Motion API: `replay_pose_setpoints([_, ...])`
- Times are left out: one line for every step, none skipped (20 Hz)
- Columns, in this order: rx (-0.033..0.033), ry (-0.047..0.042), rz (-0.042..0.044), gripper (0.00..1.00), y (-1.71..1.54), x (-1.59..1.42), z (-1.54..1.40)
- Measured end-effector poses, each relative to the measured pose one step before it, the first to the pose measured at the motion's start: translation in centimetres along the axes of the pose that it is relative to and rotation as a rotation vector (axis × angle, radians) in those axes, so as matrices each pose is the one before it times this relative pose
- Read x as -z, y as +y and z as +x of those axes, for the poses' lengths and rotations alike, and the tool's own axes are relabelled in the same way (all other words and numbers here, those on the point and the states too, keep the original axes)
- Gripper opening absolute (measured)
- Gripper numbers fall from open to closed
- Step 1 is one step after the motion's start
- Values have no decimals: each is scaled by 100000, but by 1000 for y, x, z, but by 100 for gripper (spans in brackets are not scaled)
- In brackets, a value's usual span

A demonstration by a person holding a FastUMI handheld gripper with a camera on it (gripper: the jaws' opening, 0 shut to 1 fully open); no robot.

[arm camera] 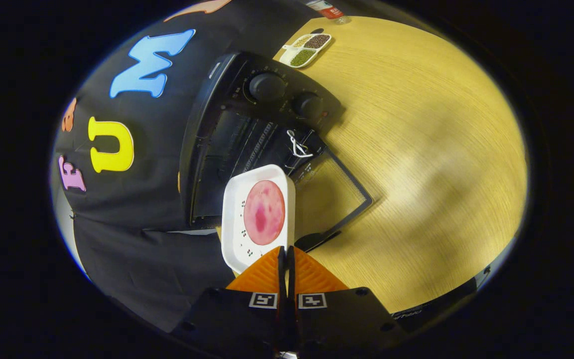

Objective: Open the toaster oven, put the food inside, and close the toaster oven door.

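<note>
While my claw (285, 252) pinches the white tray (234, 219) with the pink food (264, 212), the toaster oven (247, 124) door (329, 194) lies open; placing inside and closing are left, I judge.

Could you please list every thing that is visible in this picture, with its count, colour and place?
toaster oven: one, black, on the table against the booth wall, two knobs on its panel
oven door: one, dark frame with glass, open, lying out over the table
binder clip: one, black with silver wire handles, on the door near the oven mouth
tray: one, white, just ahead of the fingers, in front of the open oven
food: one round pink slice, on the tray
divided dish: one, white, with green, dark and pale grains, on the table beyond the oven
bottle: one, partly seen, beyond the dish
table: one, light wood
gripper: one, fingers closed on the tray's near edge
</note>
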State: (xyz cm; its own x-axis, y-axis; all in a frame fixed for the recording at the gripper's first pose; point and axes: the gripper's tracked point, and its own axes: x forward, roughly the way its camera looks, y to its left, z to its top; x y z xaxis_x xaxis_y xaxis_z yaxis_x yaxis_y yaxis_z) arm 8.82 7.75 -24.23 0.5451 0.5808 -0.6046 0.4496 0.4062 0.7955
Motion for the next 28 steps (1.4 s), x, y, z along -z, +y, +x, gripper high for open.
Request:
replay_pose_setpoints([-515, -379, 755, 1, 266, -204, 622])
replay_pose_setpoints([-822, -680, 1087, 1, 314, -319, 522])
replay_pose_setpoints([-426, -372, 1567, 1, 282, -224, 646])
replay_pose_setpoints([-547, -537, 1656, 1, 309, -268, 627])
replay_pose_setpoints([4, -856, 1162, 1, 189, -212, 479])
replay_pose_setpoints([-27, -1215, 434, 1, 181, -422, 557])
replay_pose_setpoints([-60, -1266, -394, 1, 151, -417, 669])
replay_pose_setpoints([255, -1187, -194, 1, 83, -416, 535])
replay_pose_setpoints([-483, -1608, 116, 1, 235, -517, 522])
replay_pose_setpoints([-810, -1610, 300, 2, 327, -556, 463])
replay_pose_setpoints([-1018, -1367, 296, 1, 400, -393, 496])
replay_pose_setpoints([-784, -1434, -664, 1, 262, -287, 640])
replay_pose_setpoints([-161, -1441, -312, 1, 166, -256, 393])
replay_pose_setpoints([-451, -1259, 253, 1, 119, -391, 595])
replay_pose_setpoints([-215, -1226, 1053, 1, 80, -199, 444])
replay_pose_setpoints([-452, -1351, 1191, 1, 152, -387, 514])
replay_pose_setpoints([-566, -1594, 1120, 1, 228, -312, 447])
replay_pose_setpoints([-400, -1586, 1223, 2, 239, -381, 432])
replay_pose_setpoints([-325, -1654, 1443, 2, 238, -463, 380])
replay_pose_setpoints([-355, -1201, 640, 2, 268, -279, 353])
replay_pose_setpoints([-47, -1580, 242, 2, 174, -402, 384])
replay_pose_setpoints([-363, -1610, 357, 2, 146, -293, 400])
replay_pose_setpoints([10, -969, 733, 2, -128, -177, 213])
replay_pose_setpoints([-728, -305, 1330, 2, 538, 51, 356])
replay_pose_setpoints([-967, 100, 1455, 2, 340, 28, 316])
replay_pose_setpoints([-1122, -191, 1381, 2, 404, -18, 475])
replay_pose_setpoints([138, -421, 284, 4, 153, 50, 222])
replay_pose_setpoints([452, -983, -946, 4, -68, -67, 263])
